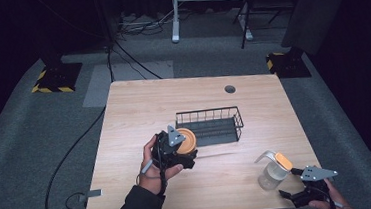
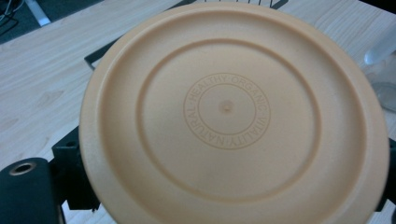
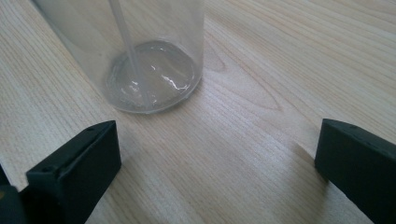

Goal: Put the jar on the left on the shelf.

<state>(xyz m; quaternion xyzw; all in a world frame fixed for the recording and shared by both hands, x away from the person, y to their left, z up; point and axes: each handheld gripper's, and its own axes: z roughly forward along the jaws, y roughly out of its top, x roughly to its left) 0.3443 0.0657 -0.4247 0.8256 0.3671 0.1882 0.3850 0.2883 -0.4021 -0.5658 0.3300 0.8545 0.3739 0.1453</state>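
An orange round plate (image 1: 186,140) is held on edge above the table, just left of a black wire basket (image 1: 208,111). My left gripper (image 1: 179,151) is shut on it. In the left gripper view the plate (image 2: 233,116) shows a face with a ring of raised lettering, and the black jaws stand at its left and right edges. A clear plastic cup with an orange spouted lid (image 1: 273,172) stands near the front right. My right gripper (image 1: 290,182) sits open just right of it. In the right gripper view the cup's base (image 3: 149,60) lies ahead of the spread jaws, untouched.
The wooden table (image 1: 138,103) has a round cable hole (image 1: 230,89) near its far edge. The basket lies at mid-table with nothing visible inside. Cables and stand bases lie on the grey floor beyond.
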